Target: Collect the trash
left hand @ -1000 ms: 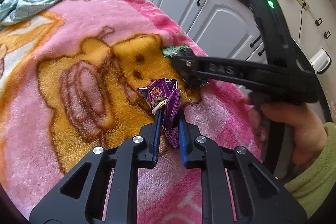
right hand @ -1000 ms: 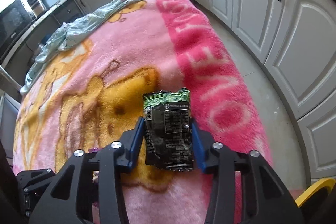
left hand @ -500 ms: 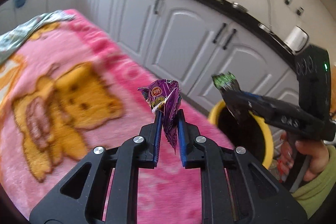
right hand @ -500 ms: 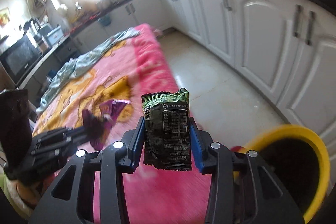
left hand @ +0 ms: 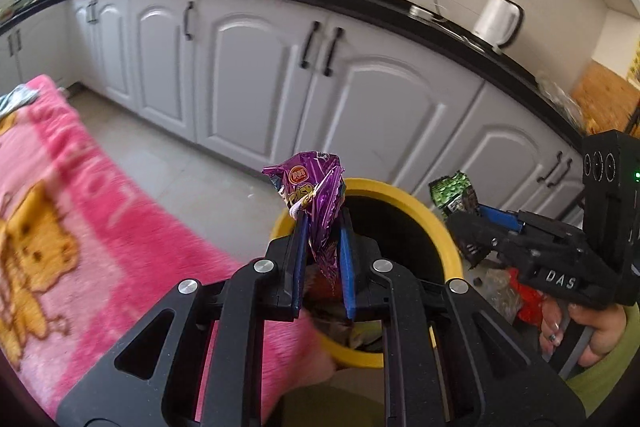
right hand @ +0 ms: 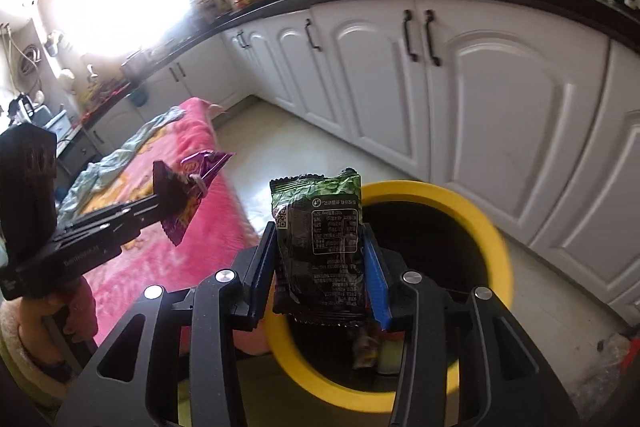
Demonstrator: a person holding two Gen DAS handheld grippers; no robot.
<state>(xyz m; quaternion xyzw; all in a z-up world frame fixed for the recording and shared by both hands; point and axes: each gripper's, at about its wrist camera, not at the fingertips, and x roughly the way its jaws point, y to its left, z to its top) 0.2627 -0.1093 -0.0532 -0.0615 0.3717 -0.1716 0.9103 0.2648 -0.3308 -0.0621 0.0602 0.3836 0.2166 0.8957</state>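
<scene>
Fingers of the left gripper (left hand: 322, 259) pinch a purple wrapper (left hand: 316, 203) above the near rim of the yellow bin (left hand: 404, 195); the right gripper (right hand: 320, 267) clamps a green-black packet (right hand: 320, 239) over the bin's mouth; beside the bin lies a pink blanket (left hand: 92, 227).

Tabletop (left hand: 100, 227) covered by a pink fleece blanket (right hand: 208, 219) with a yellow cartoon print; a pale green cloth (right hand: 120, 159) lies crumpled at its far end. Tiled floor (left hand: 192, 179) runs between the tabletop and the white cabinets. Yellow bin (right hand: 496, 251) stands on the floor just beside the tabletop's near corner, wrappers inside. More trash (left hand: 516, 295) sits on the floor just past the bin.
</scene>
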